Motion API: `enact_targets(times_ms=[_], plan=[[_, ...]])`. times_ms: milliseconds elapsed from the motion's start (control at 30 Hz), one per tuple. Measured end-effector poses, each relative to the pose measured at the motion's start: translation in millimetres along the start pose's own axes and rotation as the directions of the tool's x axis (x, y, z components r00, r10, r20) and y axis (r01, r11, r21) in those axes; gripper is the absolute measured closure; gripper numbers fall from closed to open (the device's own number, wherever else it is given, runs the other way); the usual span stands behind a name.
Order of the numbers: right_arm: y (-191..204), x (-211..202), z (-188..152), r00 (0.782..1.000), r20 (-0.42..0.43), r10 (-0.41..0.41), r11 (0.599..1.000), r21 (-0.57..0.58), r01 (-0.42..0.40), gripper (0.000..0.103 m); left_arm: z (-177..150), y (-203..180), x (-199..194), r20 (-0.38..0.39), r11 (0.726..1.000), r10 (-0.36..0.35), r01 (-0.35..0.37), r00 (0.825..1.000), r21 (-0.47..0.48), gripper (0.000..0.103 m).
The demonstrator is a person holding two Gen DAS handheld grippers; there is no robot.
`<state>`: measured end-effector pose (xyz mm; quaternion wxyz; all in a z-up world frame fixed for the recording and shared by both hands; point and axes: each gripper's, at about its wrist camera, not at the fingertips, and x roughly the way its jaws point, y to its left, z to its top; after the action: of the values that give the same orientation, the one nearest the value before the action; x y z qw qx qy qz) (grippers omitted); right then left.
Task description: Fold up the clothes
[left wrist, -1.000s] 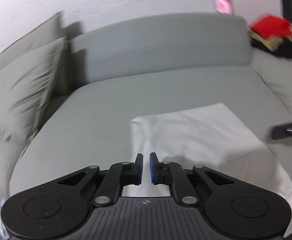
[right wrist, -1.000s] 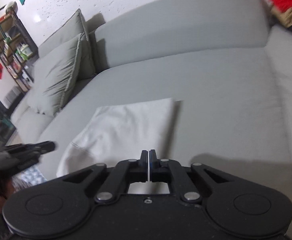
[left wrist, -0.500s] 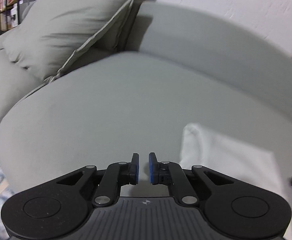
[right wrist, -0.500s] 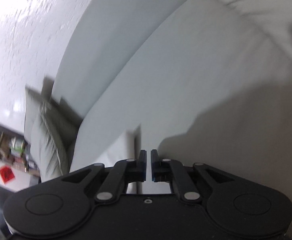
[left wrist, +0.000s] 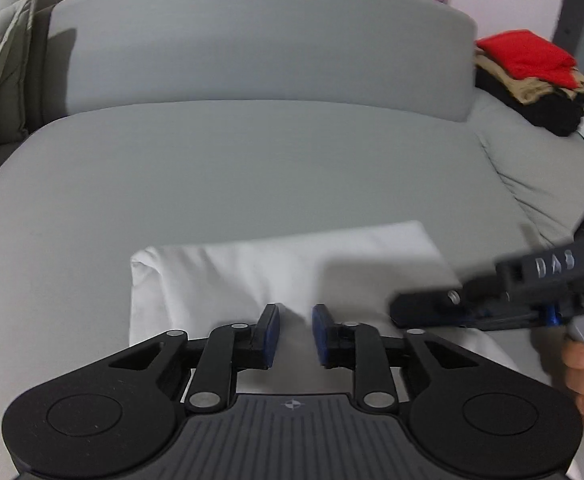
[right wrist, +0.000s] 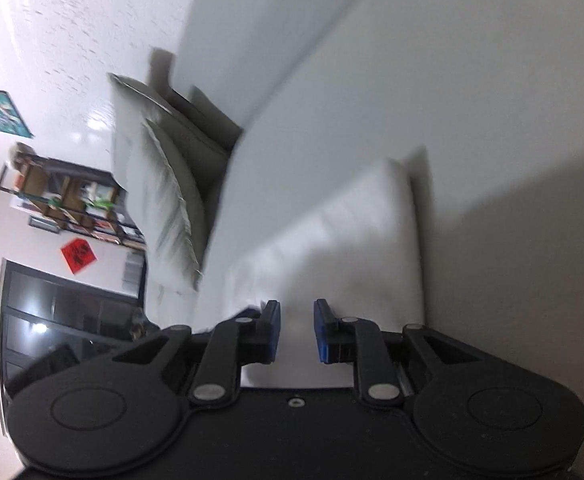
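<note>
Folded white garment (left wrist: 292, 268), soft and rectangular with a rounded fold edge, lies flat on the smooth grey sofa seat (left wrist: 251, 172). Left gripper (left wrist: 295, 334) hovers above its near edge, jaws spread, empty. Right gripper (right wrist: 296, 330), tilted sideways, jaws likewise spread over the cloth.

sofa (left wrist: 251, 168): plain grey
cloth (left wrist: 275, 272): plain white
pads (left wrist: 272, 330): blue
pile (left wrist: 532, 76): red, tan, black
sign (right wrist: 77, 257): red
</note>
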<state>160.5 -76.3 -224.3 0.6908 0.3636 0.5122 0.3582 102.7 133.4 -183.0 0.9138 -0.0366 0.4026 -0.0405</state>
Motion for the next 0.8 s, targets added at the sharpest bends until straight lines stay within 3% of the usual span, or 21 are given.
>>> enact_targets(times_ms=[67, 133, 233, 300, 400, 467, 567, 600, 667, 800], plan=[[-6.3, 2.6, 2.6, 1.0, 0.025, -0.014, 1.0, -0.012, 0.014, 0.103, 5.9, 6.9, 3.1, 0.04, 0.996, 0.069, -0.067, 0.997, -0.051, 0.08], [-9.6, -0.5, 6.0, 0.994, 0.095, -0.059, 0.998, -0.013, 0.06, 0.103, 9.0, 14.9, 10.0, 0.052, 0.979, 0.189, -0.184, 0.981, -0.086, 0.08], [-14.5, -5.2, 11.1, 0.972, 0.198, -0.124, 0.992, -0.008, 0.129, 0.103, 10.9, 28.6, 21.4, 0.04, 0.948, 0.285, -0.276, 0.958, -0.159, 0.083], [-17.7, -8.3, 14.5, 0.949, 0.266, -0.167, 0.985, -0.001, 0.173, 0.103, 12.2, 29.5, 22.7, 0.045, 0.921, 0.358, -0.345, 0.933, -0.183, 0.083], [-22.6, -12.9, 19.5, 0.903, 0.364, -0.228, 0.971, 0.015, 0.239, 0.103, 11.2, 35.0, 23.9, 0.008, 0.848, 0.495, -0.481, 0.869, -0.224, 0.081], [-23.4, -20.8, 19.6, 0.859, 0.42, -0.292, 0.951, 0.034, 0.306, 0.103, 6.9, 43.7, 15.5, -0.015, 0.82, 0.523, -0.507, 0.852, -0.265, 0.081], [-26.0, -43.8, 16.0, 0.821, 0.45, -0.351, 0.934, 0.106, 0.341, 0.101, -0.6, 46.7, -6.3, -0.034, 0.79, 0.563, -0.549, 0.826, -0.273, 0.08], [-25.8, -50.4, 14.9, 0.82, 0.438, -0.368, 0.929, 0.136, 0.344, 0.101, -2.6, 45.6, -17.1, -0.032, 0.785, 0.572, -0.559, 0.82, -0.267, 0.08], [-21.8, -63.1, 12.3, 0.825, 0.409, -0.391, 0.92, 0.183, 0.345, 0.097, -8.3, 38.9, -42.8, -0.001, 0.805, 0.551, -0.532, 0.835, -0.262, 0.071], [12.8, -87.1, -5.3, 0.851, 0.394, -0.346, 0.938, 0.126, 0.323, 0.088, -36.4, 22.1, -103.4, 0.091, 0.845, 0.504, -0.469, 0.859, -0.257, 0.068]])
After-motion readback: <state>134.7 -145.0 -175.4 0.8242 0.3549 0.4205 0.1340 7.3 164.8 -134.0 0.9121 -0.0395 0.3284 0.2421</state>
